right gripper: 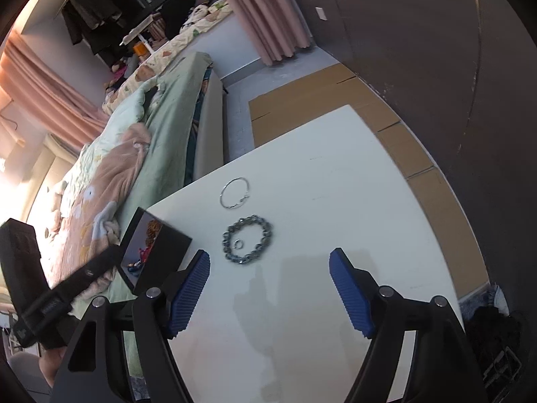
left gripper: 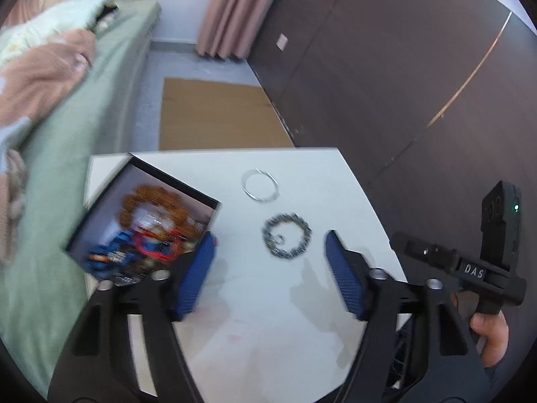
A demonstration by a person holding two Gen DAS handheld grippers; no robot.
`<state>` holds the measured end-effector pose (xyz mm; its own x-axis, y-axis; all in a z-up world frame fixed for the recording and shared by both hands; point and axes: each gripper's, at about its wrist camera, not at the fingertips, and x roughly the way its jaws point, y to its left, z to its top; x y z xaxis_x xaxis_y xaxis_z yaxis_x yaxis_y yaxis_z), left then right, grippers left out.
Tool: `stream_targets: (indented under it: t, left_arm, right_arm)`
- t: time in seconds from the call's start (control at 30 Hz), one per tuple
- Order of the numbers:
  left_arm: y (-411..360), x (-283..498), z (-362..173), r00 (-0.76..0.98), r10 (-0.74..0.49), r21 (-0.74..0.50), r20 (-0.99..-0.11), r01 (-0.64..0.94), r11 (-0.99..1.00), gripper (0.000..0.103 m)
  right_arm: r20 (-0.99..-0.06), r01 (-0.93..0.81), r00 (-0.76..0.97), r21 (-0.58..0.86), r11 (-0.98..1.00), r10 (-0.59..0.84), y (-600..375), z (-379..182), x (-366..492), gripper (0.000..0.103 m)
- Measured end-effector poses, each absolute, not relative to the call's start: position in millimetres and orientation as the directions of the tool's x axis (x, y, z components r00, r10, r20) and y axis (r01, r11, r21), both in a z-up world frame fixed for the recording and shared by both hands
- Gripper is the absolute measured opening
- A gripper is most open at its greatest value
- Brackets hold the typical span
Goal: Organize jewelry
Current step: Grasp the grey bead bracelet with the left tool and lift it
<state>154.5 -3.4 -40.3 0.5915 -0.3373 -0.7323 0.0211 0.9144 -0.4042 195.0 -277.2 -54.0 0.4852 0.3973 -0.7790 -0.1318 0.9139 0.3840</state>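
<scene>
Above the white table [left gripper: 302, 319], both tools hover level; blue fingers [right gripper: 189, 288] spread.

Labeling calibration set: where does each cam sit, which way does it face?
Left wrist: on the left gripper, facing down-forward at the white table and open jewelry box; right gripper and hand show at right.
Right wrist: on the right gripper, same table; the left gripper's body intrudes at left.
Shared: chain bracelet, wire hoop, bed.
</scene>
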Motion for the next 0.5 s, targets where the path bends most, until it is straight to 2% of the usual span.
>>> stream_targets:
  t: [0.07,0.23,0.4,0.5]
  left_arm:
    - [-13,160,-49,0.569,-0.342,-0.403,-0.747,0.021,0.915,0.054]
    - [-28,171,-68,0.530,-0.329,-0.379,-0.782,0.015,0.925,0.044]
    - [-37,186,-85,0.510,-0.312,-0.363,-0.801,0.000,0.932,0.042]
    - [-45,194,-97,0.492,-0.293,-0.340,-0.820,-0.007,0.940,0.038]
  right_arm:
    - [-0.783,-0.127,0.485,0.378,0.917,0.389,-282,-54,197,0.071]
    - [-0.781,-0.129,0.493,0.369,0.920,0.382,-293,-51,200,0.071]
    - [-0.783,-0.117,0.493,0.374,0.920,0.381,-301,-50,206,0.069]
    - [-0.783,-0.119,0.493,0.371,0.921,0.379,-303,-49,209,0.068]
